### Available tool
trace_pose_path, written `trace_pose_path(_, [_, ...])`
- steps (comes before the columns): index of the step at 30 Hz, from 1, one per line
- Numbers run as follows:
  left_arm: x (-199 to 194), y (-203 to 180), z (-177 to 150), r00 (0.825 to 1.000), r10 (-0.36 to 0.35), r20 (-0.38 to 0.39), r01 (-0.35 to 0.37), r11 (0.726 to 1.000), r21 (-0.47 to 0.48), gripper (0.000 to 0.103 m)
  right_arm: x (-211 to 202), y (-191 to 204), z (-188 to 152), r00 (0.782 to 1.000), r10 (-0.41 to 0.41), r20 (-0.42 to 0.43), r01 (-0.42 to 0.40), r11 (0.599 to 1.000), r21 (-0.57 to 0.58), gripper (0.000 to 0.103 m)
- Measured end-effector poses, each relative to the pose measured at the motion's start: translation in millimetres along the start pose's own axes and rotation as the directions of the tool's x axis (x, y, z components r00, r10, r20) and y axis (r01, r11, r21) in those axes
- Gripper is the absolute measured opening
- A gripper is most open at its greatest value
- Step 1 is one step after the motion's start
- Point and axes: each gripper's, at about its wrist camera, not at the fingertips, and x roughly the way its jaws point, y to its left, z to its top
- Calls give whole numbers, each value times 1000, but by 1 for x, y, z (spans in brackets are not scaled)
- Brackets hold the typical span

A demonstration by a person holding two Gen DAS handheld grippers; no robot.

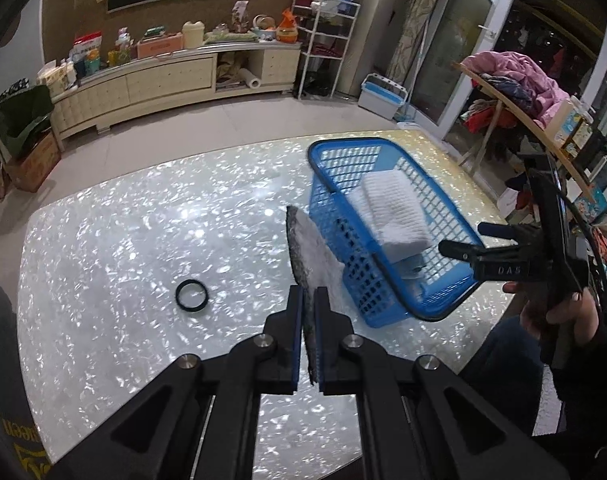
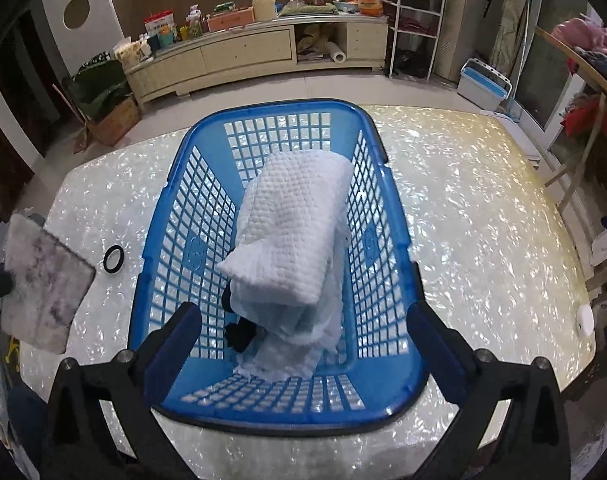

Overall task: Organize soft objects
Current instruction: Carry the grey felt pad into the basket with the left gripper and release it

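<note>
My left gripper (image 1: 309, 298) is shut on a grey fluffy cloth (image 1: 309, 248), which stands up on edge between its blue pads, just left of a blue plastic basket (image 1: 343, 145). In the right wrist view the same cloth (image 2: 43, 280) hangs above the table at the far left. My right gripper (image 2: 303, 314) is open wide over the near end of the basket (image 2: 271, 106), with nothing pressed between its pads. A folded white quilted towel (image 2: 295, 232) lies in the basket on other pale cloth and a dark item (image 2: 239, 336). The left wrist view shows the right gripper (image 1: 463, 238) over the basket's right side, with a hand behind it.
The basket stands on a glossy pearl-patterned table (image 1: 143, 220). A black ring (image 1: 191, 296) lies on the table left of the basket. A small white round object (image 2: 585, 320) sits at the table's right edge. A long cabinet (image 2: 247, 52) and a clothes-laden rack (image 1: 515, 80) stand beyond the table.
</note>
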Motion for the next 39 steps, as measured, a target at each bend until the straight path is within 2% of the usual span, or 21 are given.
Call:
trace_pose_path(14, [18,-70,31,998,-56,-5,56,991,119,5,-20,-40,-14,998,36,55,-39,998,40,103])
trace_pose_path(27, [66,-135,68,992,-112,-66,124,967,222,5,-13,-69,-15,998,33,55,-37,997,71,103])
trace_pose_path(32, [93,-149,77,987,-131,-98,151,959,241,5,-6,-80,-13,998,31,45,-35,995,94,103])
trace_pose_path(39, [143,-141,77,983,-95,-157,130,965,229,5,2,-87,-11,999,39,27,-42,993,107,103])
